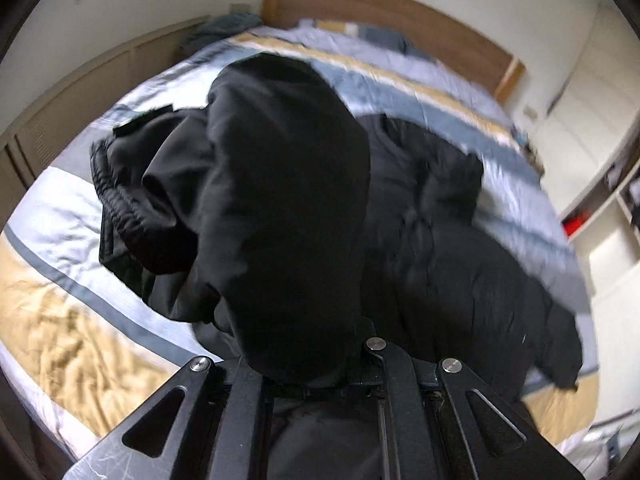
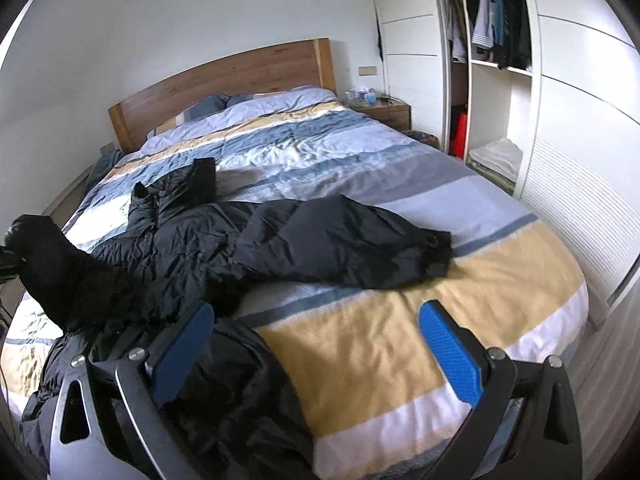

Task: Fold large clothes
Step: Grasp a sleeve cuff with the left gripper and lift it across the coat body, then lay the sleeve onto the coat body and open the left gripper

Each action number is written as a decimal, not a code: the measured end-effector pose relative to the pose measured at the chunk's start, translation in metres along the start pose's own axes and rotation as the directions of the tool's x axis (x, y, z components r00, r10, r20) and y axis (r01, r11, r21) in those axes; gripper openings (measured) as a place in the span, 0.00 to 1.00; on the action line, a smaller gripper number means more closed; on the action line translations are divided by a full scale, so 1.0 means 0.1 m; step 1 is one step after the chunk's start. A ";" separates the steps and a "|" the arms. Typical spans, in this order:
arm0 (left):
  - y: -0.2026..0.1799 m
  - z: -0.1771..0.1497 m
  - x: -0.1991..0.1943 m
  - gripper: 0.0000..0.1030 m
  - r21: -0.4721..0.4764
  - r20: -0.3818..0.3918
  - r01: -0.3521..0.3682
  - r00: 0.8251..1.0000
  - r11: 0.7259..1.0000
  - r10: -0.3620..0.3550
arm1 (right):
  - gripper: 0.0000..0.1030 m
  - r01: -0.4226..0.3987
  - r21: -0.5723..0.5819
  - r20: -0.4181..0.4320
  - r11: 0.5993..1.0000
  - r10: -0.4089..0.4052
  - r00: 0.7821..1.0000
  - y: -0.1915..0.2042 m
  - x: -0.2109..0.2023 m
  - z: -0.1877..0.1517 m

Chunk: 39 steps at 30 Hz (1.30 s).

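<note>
One sleeve (image 1: pixel 288 208) clamped in left gripper (image 1: pixel 312 376), right gripper (image 2: pixel 320 344) fingers apart, wardrobe (image 2: pixel 492 40) visible.

Left gripper (image 1: pixel 308 376) clamped on fabric, right gripper (image 2: pixel 320 344) fingers (image 2: pixel 450 354) spread.

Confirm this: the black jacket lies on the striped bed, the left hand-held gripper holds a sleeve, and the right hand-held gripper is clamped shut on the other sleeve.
Wrong about the right hand-held gripper: the right wrist view shows it open, and the other sleeve lies ungripped on the bed. The rest stands.

Home bedroom: bed (image 2: pixel 360 152), wooden headboard (image 2: pixel 224 80), open wardrobe (image 2: pixel 488 40).
</note>
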State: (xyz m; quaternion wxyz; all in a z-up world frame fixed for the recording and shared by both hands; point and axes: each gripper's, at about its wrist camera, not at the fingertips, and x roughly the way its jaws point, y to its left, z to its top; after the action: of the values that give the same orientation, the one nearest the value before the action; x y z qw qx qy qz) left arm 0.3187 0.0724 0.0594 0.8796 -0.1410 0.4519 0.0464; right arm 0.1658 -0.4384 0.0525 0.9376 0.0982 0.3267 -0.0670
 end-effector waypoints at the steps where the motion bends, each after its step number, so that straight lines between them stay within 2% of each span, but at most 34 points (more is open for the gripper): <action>1: -0.11 -0.07 0.11 0.09 0.018 -0.018 -0.009 1.000 1.000 0.010 | 1.00 0.004 0.000 -0.004 1.000 -0.004 1.000 -0.06 0.00 -0.03; 7: -0.58 -0.52 0.56 0.09 0.119 -0.120 -0.076 0.989 0.990 0.091 | 1.00 0.015 0.035 -0.018 0.999 -0.014 1.000 -0.40 -0.01 -0.17; 10: -0.69 -0.68 0.75 0.12 0.152 -0.153 -0.102 0.980 0.983 0.125 | 1.00 0.018 0.048 -0.031 0.999 -0.016 0.999 -0.51 0.02 -0.23; 13: -0.76 -0.78 0.85 0.19 0.177 -0.178 -0.107 0.974 0.978 0.139 | 1.00 0.017 0.049 -0.046 0.999 -0.015 0.999 -0.56 0.06 -0.29; 15: -0.81 -0.82 0.88 0.33 0.197 -0.199 -0.095 0.971 0.976 0.135 | 1.00 0.012 0.051 -0.049 0.999 -0.009 0.999 -0.57 0.06 -0.32; 18: -0.90 -0.91 0.86 0.39 0.231 -0.209 -0.085 0.969 0.969 0.135 | 1.00 0.005 0.056 -0.052 0.998 -0.002 0.999 -0.57 0.07 -0.34; 22: -0.96 -1.01 0.76 0.41 0.243 -0.207 -0.043 0.974 0.969 0.095 | 1.00 0.006 0.060 -0.049 0.998 -0.003 0.999 -0.58 0.05 -0.34; 29: -0.67 -1.06 0.24 0.46 0.230 -0.166 0.066 0.986 0.971 -0.028 | 1.00 0.016 0.083 -0.044 0.996 -0.012 0.999 -0.63 -0.01 -0.40; 39: -0.54 -0.94 0.01 0.47 0.182 -0.125 0.087 0.990 0.980 -0.065 | 1.00 0.004 0.112 -0.067 0.994 0.004 0.998 -0.58 0.11 -0.47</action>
State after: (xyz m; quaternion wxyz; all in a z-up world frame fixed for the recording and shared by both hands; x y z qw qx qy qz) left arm 0.2573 -0.0061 0.0178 0.8618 -0.0775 0.4998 -0.0382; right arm 0.1349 -0.4850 0.0018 0.9191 0.1529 0.3537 -0.0819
